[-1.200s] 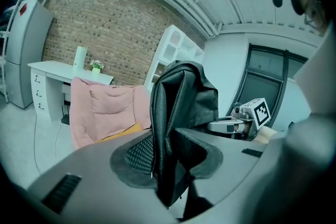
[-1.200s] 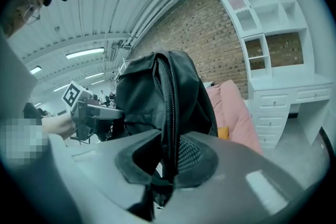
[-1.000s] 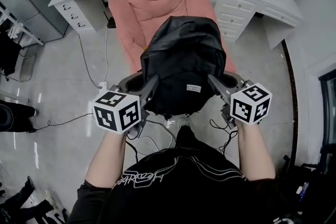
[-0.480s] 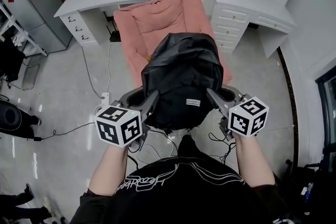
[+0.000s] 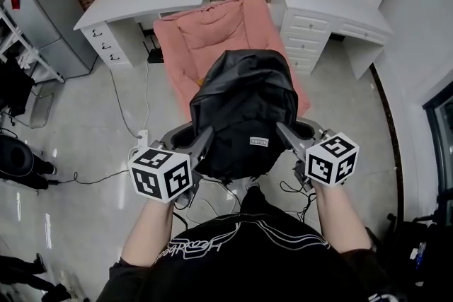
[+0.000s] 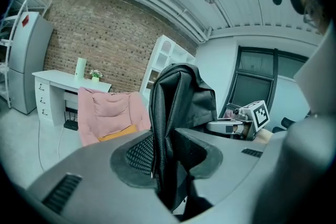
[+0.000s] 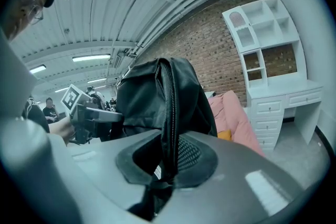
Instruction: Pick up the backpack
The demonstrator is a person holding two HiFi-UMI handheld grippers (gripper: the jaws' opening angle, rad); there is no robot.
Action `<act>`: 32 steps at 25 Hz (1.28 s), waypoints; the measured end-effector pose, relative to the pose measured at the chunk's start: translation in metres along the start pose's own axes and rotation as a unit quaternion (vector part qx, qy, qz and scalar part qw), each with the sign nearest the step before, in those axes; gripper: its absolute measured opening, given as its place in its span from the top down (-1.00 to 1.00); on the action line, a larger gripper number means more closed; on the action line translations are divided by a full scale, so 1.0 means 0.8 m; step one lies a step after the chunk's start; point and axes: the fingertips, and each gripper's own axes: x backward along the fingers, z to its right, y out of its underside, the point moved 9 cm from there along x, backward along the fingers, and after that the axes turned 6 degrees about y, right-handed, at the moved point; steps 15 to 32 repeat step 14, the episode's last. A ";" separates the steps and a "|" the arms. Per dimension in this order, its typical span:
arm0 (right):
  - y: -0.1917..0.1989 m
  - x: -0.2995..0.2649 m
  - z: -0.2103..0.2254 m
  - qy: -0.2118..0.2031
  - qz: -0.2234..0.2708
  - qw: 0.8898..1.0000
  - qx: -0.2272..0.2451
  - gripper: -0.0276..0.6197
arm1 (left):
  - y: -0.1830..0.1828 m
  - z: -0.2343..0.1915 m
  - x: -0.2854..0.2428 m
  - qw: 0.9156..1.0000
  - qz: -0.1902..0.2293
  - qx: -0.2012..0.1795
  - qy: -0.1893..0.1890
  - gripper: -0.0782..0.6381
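A black backpack [image 5: 244,113] hangs in the air in front of me, held between both grippers above the floor. My left gripper [image 5: 204,141] is shut on the backpack's left shoulder strap [image 6: 163,149], which runs down between its jaws. The right gripper [image 5: 284,136] is shut on the right strap [image 7: 167,128] in the same way. In the left gripper view the backpack [image 6: 181,97] rises above the jaws, with the right gripper's marker cube [image 6: 258,114] behind it. In the right gripper view the backpack [image 7: 157,97] fills the middle.
A pink armchair [image 5: 212,35] stands just beyond the backpack. A white desk [image 5: 141,0] is at the back left, a white drawer-and-shelf unit [image 5: 333,10] at the back right. Cables [image 5: 127,109] and a power strip lie on the grey floor. A grey cabinet [image 5: 39,10] stands far left.
Both grippers have lifted the backpack and drawn it back from the armchair toward me; more of the chair's seat shows beyond it. The grips have not changed.
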 end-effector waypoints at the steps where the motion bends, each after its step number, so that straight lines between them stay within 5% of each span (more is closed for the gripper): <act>1: -0.001 0.001 -0.001 0.001 0.001 1.000 0.001 0.79 | -0.001 0.001 0.001 1.000 0.001 -0.001 0.001 0.48; 32: -0.002 0.011 -0.021 0.008 0.004 1.000 0.002 0.79 | -0.002 0.007 0.021 1.000 -0.002 -0.002 0.003 0.49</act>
